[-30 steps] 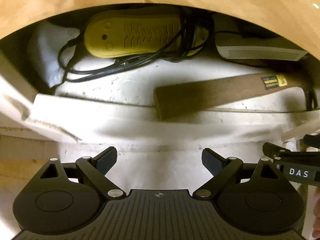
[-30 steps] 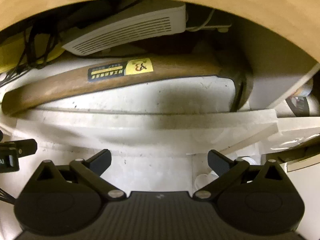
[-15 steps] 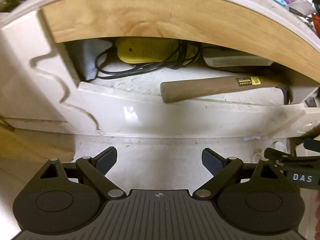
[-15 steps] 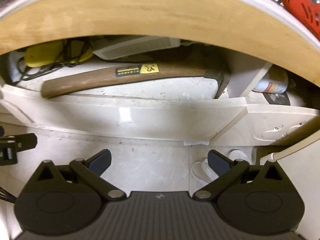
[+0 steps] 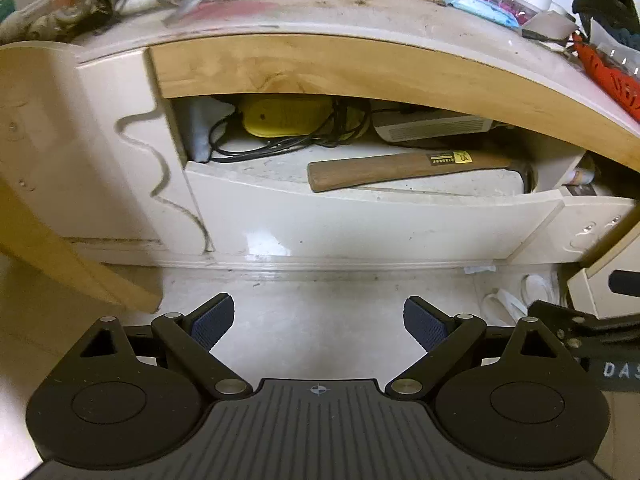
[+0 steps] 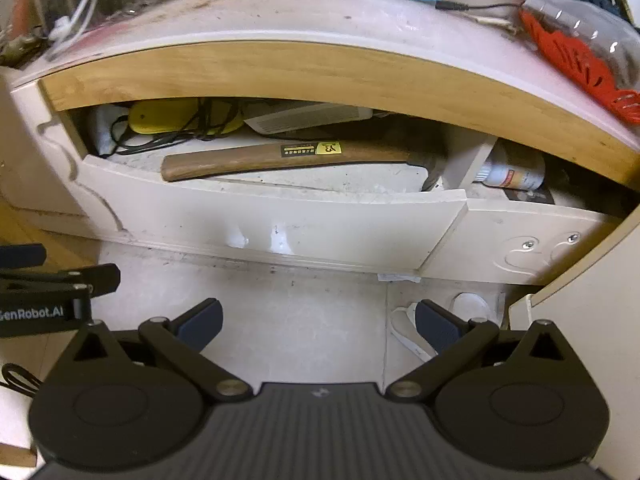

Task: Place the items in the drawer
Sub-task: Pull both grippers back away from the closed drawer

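Both grippers have pulled back from the drawer (image 5: 360,224), so much more of the desk shows now than a second ago. The left gripper (image 5: 318,322) and right gripper (image 6: 318,322) hang over the pale floor, fingers wide apart, holding nothing. Inside the open drawer lies the hammer (image 6: 288,158) (wooden handle, yellow sticker), with a yellow gadget (image 5: 288,120) and black cord (image 5: 276,146) behind it.
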`<move>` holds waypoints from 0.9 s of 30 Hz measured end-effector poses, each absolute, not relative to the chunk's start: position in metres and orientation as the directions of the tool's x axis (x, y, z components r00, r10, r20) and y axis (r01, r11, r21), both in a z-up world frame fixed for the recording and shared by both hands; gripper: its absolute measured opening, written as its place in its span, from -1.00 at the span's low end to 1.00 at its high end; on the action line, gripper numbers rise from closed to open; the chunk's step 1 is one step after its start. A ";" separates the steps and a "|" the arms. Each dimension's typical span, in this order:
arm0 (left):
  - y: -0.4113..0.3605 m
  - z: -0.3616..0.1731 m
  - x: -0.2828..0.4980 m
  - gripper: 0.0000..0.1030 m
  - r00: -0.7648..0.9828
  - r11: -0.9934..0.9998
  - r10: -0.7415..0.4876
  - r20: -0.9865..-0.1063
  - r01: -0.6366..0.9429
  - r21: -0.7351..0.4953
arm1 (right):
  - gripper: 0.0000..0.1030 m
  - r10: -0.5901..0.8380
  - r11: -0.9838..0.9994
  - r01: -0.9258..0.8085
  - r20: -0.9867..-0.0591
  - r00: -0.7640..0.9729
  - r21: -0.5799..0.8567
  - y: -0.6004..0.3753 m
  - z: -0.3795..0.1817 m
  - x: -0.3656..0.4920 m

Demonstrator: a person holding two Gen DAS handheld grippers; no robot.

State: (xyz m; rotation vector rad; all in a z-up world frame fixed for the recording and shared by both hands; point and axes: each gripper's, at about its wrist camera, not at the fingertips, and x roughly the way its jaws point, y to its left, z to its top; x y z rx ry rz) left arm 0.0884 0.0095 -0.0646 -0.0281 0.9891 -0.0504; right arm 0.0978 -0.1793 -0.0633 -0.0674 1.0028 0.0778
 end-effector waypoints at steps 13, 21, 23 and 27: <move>0.012 -0.040 0.050 0.82 0.580 0.997 -0.073 -0.812 0.025 -0.071 | 0.99 0.073 0.990 -0.139 -0.812 0.579 -0.009 -0.180 -0.042 0.043; 0.013 -0.033 0.036 0.83 0.601 0.996 -0.088 -0.795 0.033 -0.086 | 0.99 0.089 0.990 -0.143 -0.805 0.587 0.005 -0.180 -0.037 0.029; 0.013 -0.033 0.034 0.84 0.606 0.995 -0.093 -0.790 0.036 -0.089 | 0.99 0.088 0.990 -0.141 -0.805 0.587 0.005 -0.180 -0.037 0.028; 0.013 -0.033 0.031 0.89 0.618 0.994 -0.103 -0.780 0.044 -0.096 | 0.99 0.090 0.990 -0.142 -0.805 0.587 0.007 -0.181 -0.037 0.027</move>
